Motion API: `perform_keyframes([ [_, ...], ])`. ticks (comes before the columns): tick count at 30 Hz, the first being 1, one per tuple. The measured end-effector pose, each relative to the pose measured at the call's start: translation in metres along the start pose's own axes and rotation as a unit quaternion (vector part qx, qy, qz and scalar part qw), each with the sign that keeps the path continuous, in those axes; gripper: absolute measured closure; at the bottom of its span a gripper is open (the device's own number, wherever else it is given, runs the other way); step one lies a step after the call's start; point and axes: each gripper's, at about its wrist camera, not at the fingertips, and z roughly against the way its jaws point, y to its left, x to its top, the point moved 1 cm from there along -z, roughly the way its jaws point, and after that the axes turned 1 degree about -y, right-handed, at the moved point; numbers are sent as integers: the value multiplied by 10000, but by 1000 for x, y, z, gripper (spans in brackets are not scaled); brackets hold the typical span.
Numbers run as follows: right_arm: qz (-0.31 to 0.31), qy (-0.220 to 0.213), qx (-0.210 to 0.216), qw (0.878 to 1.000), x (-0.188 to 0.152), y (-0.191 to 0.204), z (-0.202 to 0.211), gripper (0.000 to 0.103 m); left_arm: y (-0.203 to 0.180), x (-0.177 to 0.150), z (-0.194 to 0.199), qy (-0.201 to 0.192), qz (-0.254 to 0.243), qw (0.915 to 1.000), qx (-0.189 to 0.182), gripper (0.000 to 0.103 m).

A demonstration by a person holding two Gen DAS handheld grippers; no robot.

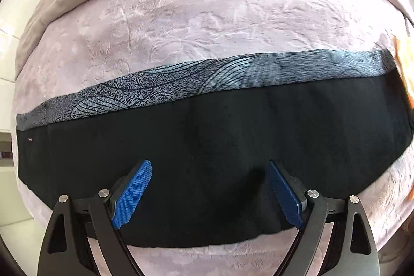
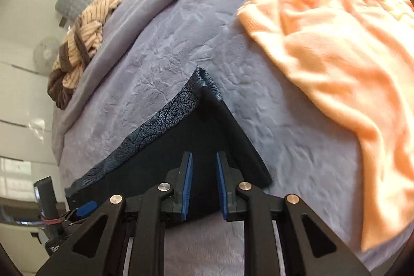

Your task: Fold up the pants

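Black pants [image 1: 207,120] lie folded lengthwise into a long band across the lilac bedspread [image 1: 194,17], with a grey patterned strip [image 1: 181,84] along the far edge. My left gripper [image 1: 209,164] points straight down over the middle of the band near its front edge, jaws wide open and nothing between them. In the right wrist view the pants [image 2: 165,146] run away to the left from one end. My right gripper [image 2: 204,154] sits at that end with its blue pads close together, and the black fabric fills the narrow gap between them. The left gripper's blue pad [image 2: 86,207] shows at lower left.
An orange towel [image 2: 336,43] lies crumpled on the bed to the right of the pants' end, and shows at the right edge [image 1: 405,64] in the left wrist view. A brown and cream striped garment [image 2: 80,43] is heaped at the bed's far left side.
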Motion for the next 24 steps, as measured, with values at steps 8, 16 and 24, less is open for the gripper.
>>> perform_keyframes([
  [8,-245,209,-106,9994,-8,-13,-9,77,-2,-8,-13,88,82,9999,-7,0],
  [16,-504,520,543,9959,-45,-11,0,56,6,-12,-23,110,81,9999,-30,0],
  [24,-790,737,677,9918,-68,-18,-13,56,5,-13,-25,107,56,9999,-13,0],
])
